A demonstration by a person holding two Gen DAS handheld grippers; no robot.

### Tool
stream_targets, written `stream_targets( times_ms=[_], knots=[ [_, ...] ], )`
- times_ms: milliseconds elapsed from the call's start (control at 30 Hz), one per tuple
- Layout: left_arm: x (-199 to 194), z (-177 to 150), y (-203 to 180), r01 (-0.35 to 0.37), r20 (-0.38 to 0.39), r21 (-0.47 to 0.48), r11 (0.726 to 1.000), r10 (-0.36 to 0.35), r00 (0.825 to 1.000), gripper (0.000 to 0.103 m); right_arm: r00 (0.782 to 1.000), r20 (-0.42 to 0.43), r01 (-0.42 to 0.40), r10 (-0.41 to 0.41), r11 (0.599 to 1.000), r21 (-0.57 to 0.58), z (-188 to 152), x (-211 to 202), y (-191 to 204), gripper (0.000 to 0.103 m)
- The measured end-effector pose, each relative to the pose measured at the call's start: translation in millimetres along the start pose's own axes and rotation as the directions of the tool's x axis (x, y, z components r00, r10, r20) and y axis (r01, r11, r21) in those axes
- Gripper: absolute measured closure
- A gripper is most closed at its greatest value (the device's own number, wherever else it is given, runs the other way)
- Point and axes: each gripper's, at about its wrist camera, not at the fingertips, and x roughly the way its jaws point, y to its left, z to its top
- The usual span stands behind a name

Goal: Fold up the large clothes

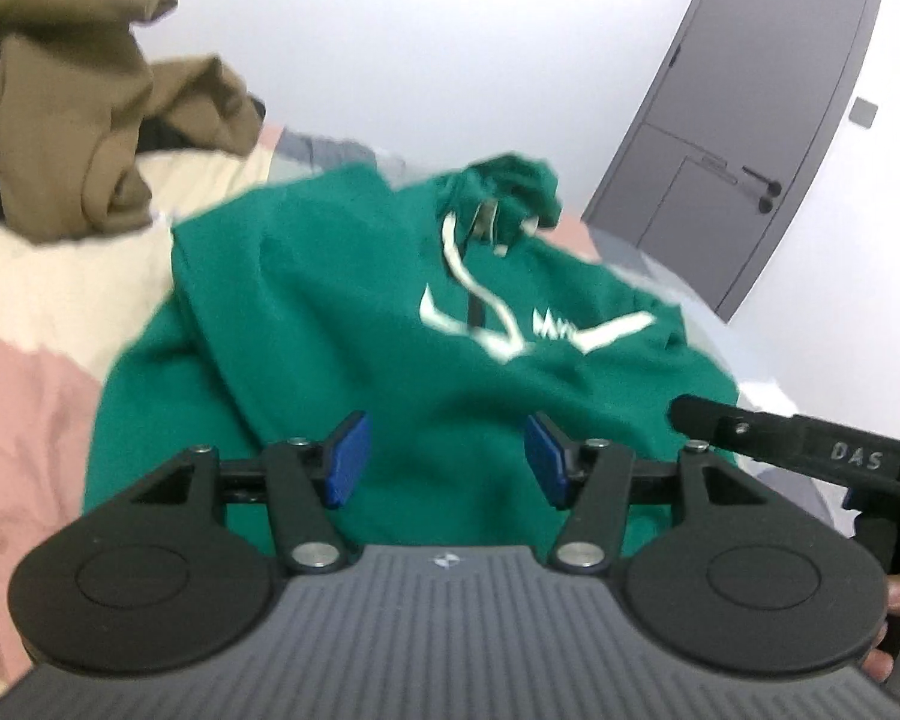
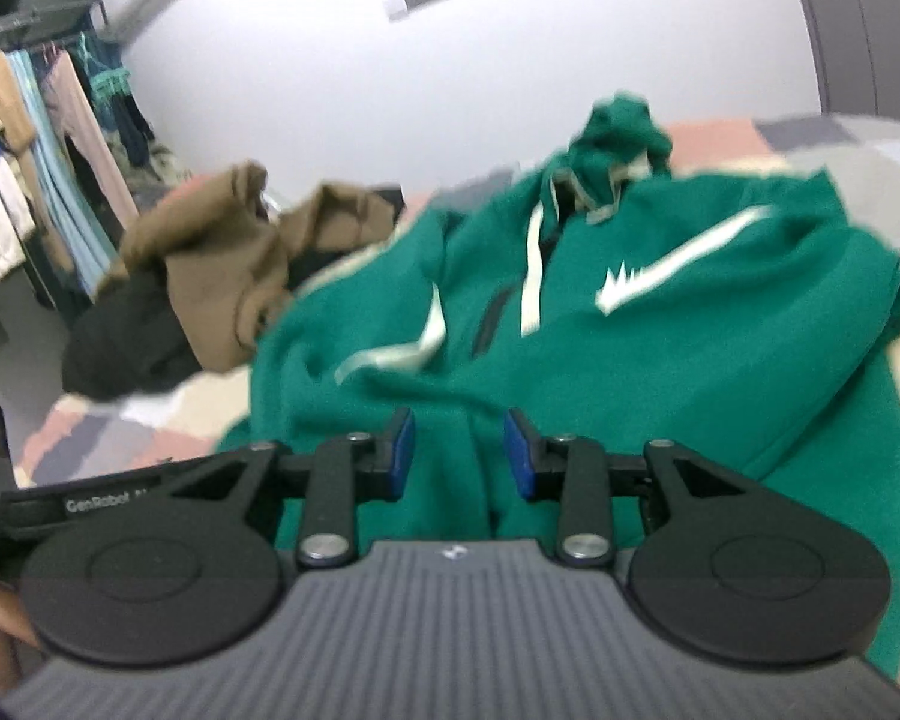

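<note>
**Green hoodie spread on the bed**

The green hoodie (image 1: 354,324) lies directly ahead of both claws. Left claw (image 1: 447,459) and right claw (image 2: 459,453): jaws apart, gripping nothing. Brown garment (image 2: 222,258) beyond, left; patchwork bed (image 1: 36,396) beneath.

My left gripper (image 1: 447,459) has a ribbed grey body with a small white logo, two round black discs at four and eight o'clock, black linkage arms with silver screws, and blue pads (image 1: 348,459). My right gripper (image 2: 459,453) matches it. White lettering marks a black side bar (image 2: 99,504).
</note>
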Motion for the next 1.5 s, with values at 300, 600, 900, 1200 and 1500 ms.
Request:
stream_targets(
  times_ms=[300,600,900,1200,1500],
  knots=[
    [37.8,97.8,-18.4,0.005,-0.013,-0.027,1.0,-0.005,1.0,0.041,0.996,0.088,-0.022,0.013,0.995,0.099,81.5,-2.0,-40.8,0.038],
    [198.7,190.5,-7.5,-0.047,-0.02,0.043,0.998,0.048,0.999,0.034,0.995,0.083,0.036,-0.049,0.987,0.156,168.1,119.9,-117.9,0.021],
    [353.4,220.3,13.4,-0.018,-0.139,0.075,0.997,0.029,0.99,0.034,0.995,0.048,0.077,-0.089,0.974,0.212,232.1,277.1,-178.7,0.022],
    [377.6,212.4,17.6,-0.067,-0.198,0.099,0.993,0.086,0.976,0.034,0.977,-0.06,0.208,-0.205,0.977,0.042,241.5,341.5,-168.6,0.073],
    [271.8,233.1,-12.6,-0.086,-0.096,0.102,0.991,0.096,0.991,0.034,0.984,0.059,0.172,-0.167,0.982,-0.083,270.2,245.4,-106.5,0.086]
  ],
)
